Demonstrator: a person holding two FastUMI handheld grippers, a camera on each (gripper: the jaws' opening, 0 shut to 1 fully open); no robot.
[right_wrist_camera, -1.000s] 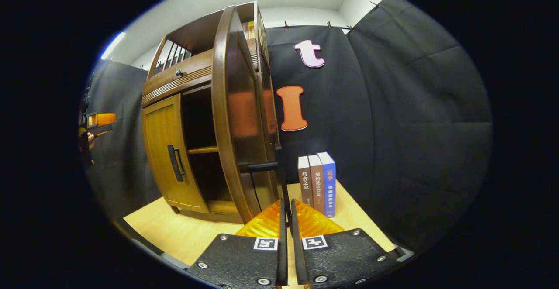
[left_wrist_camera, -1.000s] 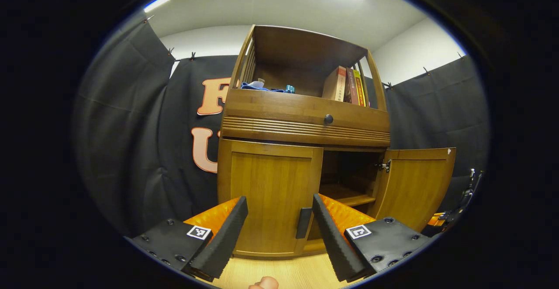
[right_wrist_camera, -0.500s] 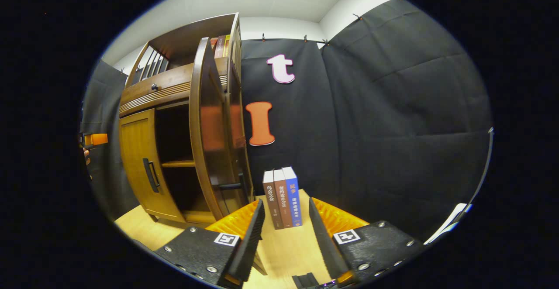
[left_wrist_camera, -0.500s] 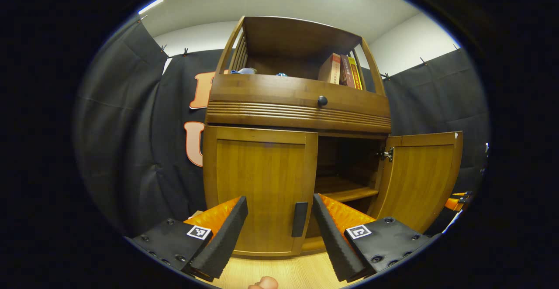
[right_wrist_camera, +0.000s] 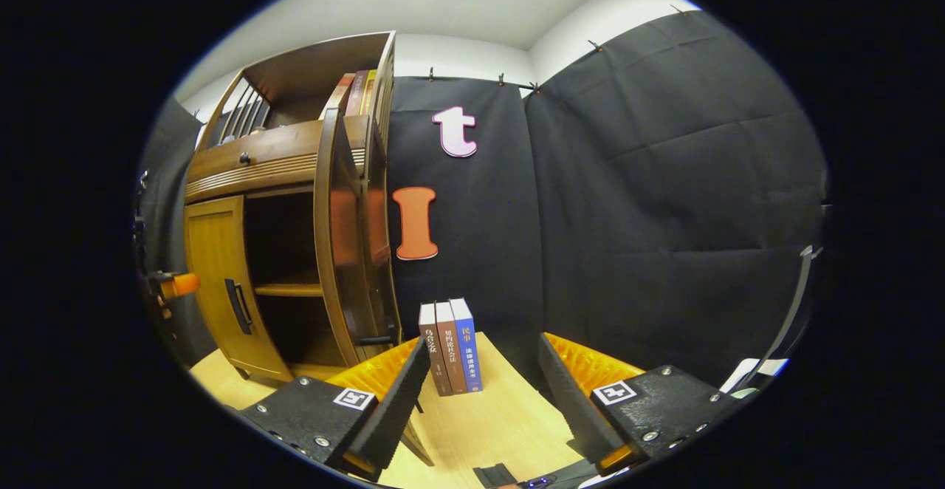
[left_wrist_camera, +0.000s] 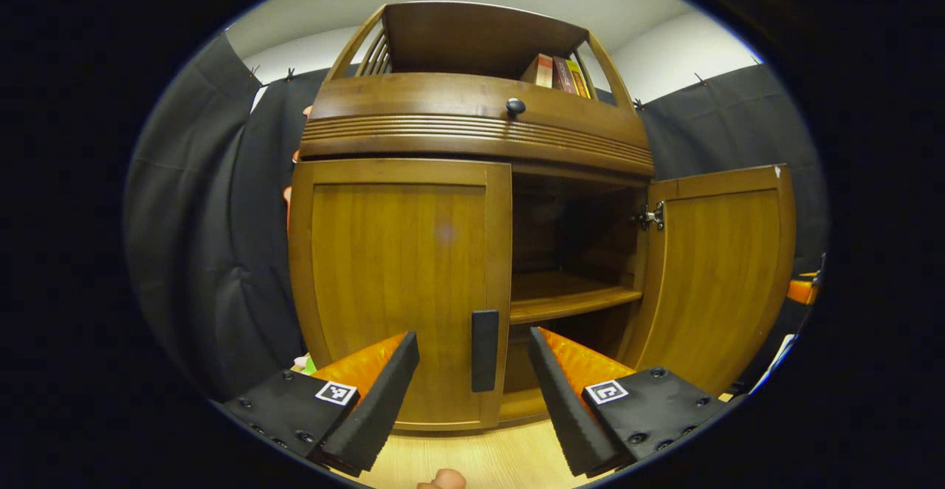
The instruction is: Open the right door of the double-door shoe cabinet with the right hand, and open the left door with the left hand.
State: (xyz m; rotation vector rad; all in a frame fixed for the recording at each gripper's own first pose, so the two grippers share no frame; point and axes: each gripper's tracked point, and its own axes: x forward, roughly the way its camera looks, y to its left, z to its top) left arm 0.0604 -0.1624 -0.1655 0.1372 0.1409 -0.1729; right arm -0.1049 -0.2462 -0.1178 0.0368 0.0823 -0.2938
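Facing the shut left door point(left_wrist_camera: 402, 289), the left gripper point(left_wrist_camera: 472, 393) is spread wide with the handle point(left_wrist_camera: 484, 350) between its fingers, untouched — closing off-centre could slip off it.

In the right gripper view, the right gripper point(right_wrist_camera: 483, 393) is released; the open right door point(right_wrist_camera: 336, 238) stands left of its fingers — a stray swing might bump it.

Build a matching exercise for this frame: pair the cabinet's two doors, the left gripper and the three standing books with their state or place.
Column one:
1. right wooden cabinet door
2. left wooden cabinet door
3. left gripper
4. three upright books

Column two:
A. shut
B. open, facing the black door handle, apart from it
C. swung wide open
D. on the pale floor beside the cabinet

Pairs: 1-C, 2-A, 3-B, 4-D
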